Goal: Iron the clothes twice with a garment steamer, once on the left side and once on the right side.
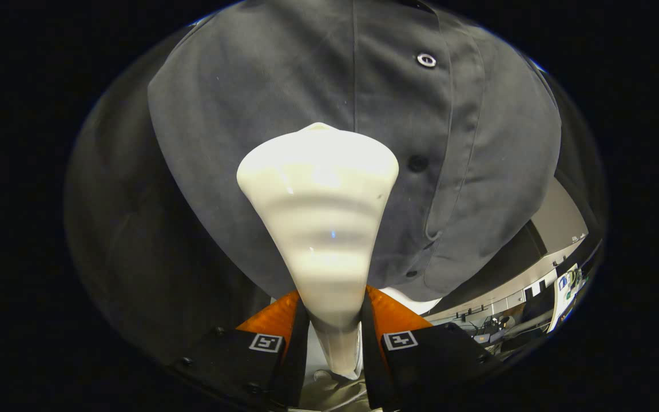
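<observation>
Gripper [332, 337] clamped on white garment steamer [321, 217] — head against dark shirt [284, 86]

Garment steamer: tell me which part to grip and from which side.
Grip the garment steamer at its narrow handle end, coming from behind, opposite the wide head that faces the grey shirt. The body tapers there to fit between the jaws, and the gripper is shut on it.

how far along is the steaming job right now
Done: the gripper is shut on the white garment steamer, both fingers pressing its handle. In hand: its head is up against the dark grey shirt, just left of the button placket. Left: one frame cannot show how many passes are finished.
</observation>
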Motion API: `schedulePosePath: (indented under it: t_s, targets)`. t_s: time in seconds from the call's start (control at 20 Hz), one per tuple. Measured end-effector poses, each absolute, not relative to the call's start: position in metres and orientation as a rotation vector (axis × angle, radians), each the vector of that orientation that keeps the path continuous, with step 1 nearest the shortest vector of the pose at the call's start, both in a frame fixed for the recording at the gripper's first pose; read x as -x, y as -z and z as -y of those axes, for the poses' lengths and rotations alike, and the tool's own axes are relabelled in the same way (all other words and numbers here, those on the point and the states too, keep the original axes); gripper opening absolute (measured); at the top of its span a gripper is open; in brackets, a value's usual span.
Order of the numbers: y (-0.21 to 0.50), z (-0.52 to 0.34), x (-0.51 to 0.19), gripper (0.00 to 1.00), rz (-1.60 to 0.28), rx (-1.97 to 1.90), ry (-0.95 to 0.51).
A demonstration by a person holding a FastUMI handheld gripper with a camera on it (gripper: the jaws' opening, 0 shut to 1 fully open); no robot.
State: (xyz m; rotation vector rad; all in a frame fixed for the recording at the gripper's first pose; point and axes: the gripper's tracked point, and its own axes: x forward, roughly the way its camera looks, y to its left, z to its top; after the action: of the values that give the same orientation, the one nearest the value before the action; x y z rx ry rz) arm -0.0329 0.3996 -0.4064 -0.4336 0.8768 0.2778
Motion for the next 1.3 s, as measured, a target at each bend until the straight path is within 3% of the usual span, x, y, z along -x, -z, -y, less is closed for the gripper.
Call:
schedulePosePath:
  t_s: [0.8,1.3]
  targets:
    - [0.504,-0.341,0.049,0.50,-1.040,0.473,-0.242]
    - [0.520,-0.330,0.056,0.50,-1.073,0.483,-0.245]
